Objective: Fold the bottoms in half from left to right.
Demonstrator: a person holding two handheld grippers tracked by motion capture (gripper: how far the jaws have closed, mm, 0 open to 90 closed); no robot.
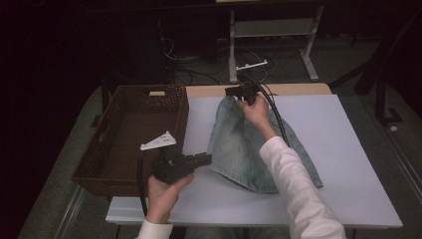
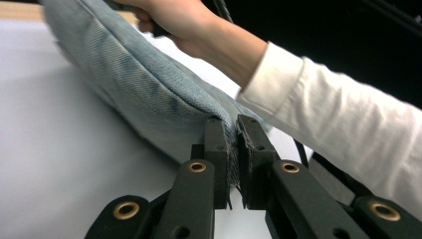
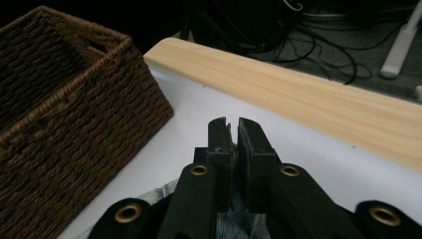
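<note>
White sheeting covers the desk (image 1: 348, 164), with a strip of bare wood along its far edge. At the near-left edge of the denim garment (image 1: 249, 144), the left gripper (image 2: 233, 144) is clenched on the hem. The right gripper (image 3: 234, 137) pinches the same denim at the desk's far edge. A brown wicker basket (image 1: 119, 144) fills the left edge; the right half lies open. Cables (image 1: 209, 64) trail over the dark floor beyond.

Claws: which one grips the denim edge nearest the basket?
The left claw, shut on the denim garment at its near-left edge beside the wicker basket; the right claw holds the far edge.
</note>
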